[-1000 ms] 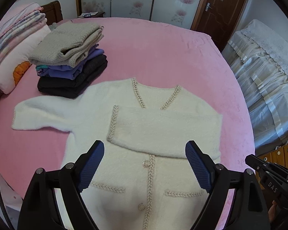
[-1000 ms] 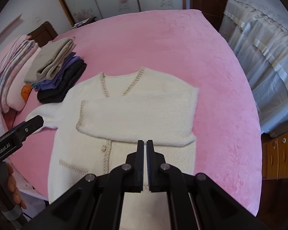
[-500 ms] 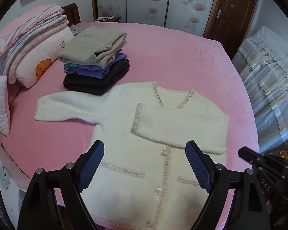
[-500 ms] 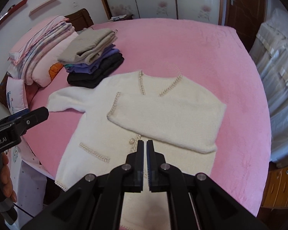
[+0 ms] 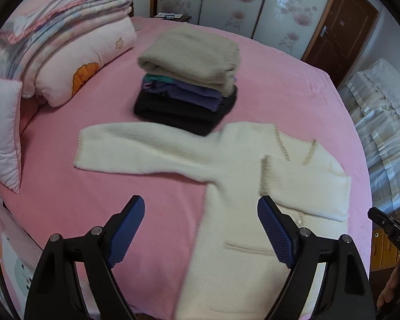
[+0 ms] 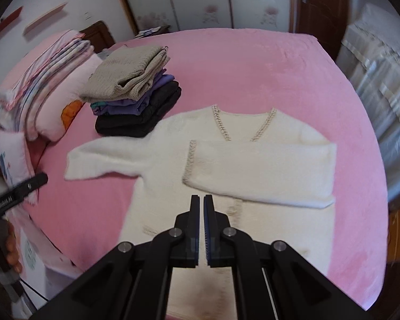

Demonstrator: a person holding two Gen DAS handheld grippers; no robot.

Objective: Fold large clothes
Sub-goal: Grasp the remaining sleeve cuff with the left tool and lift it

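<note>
The fluffy cream knit cardigan (image 5: pixel 253 186) lies ahead of the spread, empty left gripper (image 5: pixel 200 229) and pinched-together right gripper (image 6: pixel 201 229); grabbing its outstretched sleeve (image 5: pixel 136 149) carelessly could topple the touching stack of folded clothes (image 5: pixel 189 80).

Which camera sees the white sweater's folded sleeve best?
The right wrist view. There the folded sleeve lies whole across the white sweater, its braided cuff edge clear. In the left wrist view the sleeve sits off to the right, blurrier, and the left claw hides its lower corner.
</note>
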